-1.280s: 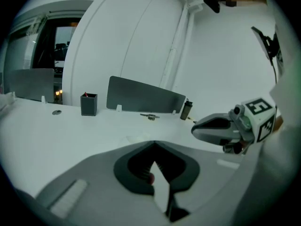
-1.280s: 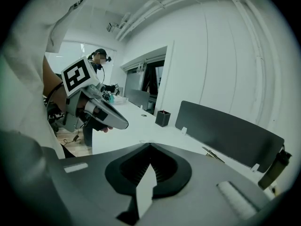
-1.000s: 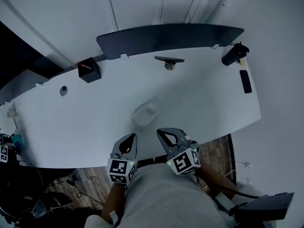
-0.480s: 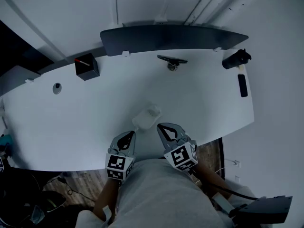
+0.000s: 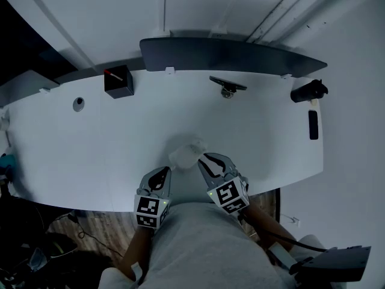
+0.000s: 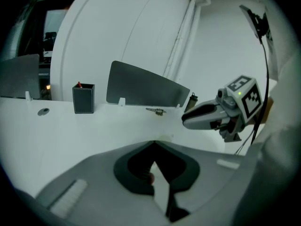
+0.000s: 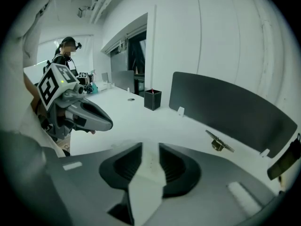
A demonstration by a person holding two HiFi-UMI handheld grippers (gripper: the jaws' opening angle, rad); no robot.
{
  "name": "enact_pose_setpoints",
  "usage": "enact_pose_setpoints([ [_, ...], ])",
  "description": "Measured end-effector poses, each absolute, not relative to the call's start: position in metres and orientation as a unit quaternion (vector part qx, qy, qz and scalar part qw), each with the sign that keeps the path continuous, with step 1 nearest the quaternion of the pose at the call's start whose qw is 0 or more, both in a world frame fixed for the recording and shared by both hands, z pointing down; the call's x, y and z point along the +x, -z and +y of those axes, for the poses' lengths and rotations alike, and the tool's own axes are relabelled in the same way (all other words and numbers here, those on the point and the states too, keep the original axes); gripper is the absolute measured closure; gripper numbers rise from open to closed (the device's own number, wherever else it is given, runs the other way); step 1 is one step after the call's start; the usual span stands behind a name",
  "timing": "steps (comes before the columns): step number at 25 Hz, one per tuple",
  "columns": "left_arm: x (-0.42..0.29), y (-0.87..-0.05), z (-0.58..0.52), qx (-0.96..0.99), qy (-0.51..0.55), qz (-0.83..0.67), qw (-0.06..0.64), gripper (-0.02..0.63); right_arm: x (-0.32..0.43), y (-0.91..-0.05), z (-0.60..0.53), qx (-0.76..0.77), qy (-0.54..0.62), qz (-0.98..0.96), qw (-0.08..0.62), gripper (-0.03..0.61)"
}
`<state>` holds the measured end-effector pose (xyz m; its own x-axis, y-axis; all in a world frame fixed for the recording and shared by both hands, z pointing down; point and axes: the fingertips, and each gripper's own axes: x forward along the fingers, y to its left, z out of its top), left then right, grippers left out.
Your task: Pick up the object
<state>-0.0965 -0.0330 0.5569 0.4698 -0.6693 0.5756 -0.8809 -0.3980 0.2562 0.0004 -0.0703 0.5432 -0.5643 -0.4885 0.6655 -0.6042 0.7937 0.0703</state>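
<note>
- Approach step: the small pale object (image 5: 187,154) lies on the white counter (image 5: 90,143) just beside your right claw (image 5: 205,159), whose jaws are opening, empty.
- Your left claw (image 5: 163,173) is pressed together.
- Next: spread wider, straddle the object.

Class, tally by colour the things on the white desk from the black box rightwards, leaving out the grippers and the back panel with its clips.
Black: 3 (box, cylinder, flat bar)
Grey metal: 1 (clamp)
Pale translucent: 1 (small object)
Total: 5
</note>
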Motion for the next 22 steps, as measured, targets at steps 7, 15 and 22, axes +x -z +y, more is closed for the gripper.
enact_pose_setpoints([
  [7, -0.095, -0.559, -0.031, 0.808, -0.199, -0.48, 0.279, 0.612, 0.005, -0.597, -0.098, 0.298, -0.2, -0.845, 0.396, 0.257],
  [15, -0.098, -0.558, -0.028, 0.803, -0.198, -0.486, 0.281, 0.612, 0.013, -0.652, -0.111, 0.277, -0.284, -0.791, 0.466, 0.236],
  [22, -0.1, -0.557, -0.027, 0.804, -0.19, -0.485, 0.286, 0.612, 0.011, -0.663, -0.112, 0.272, -0.279, -0.783, 0.485, 0.311],
])
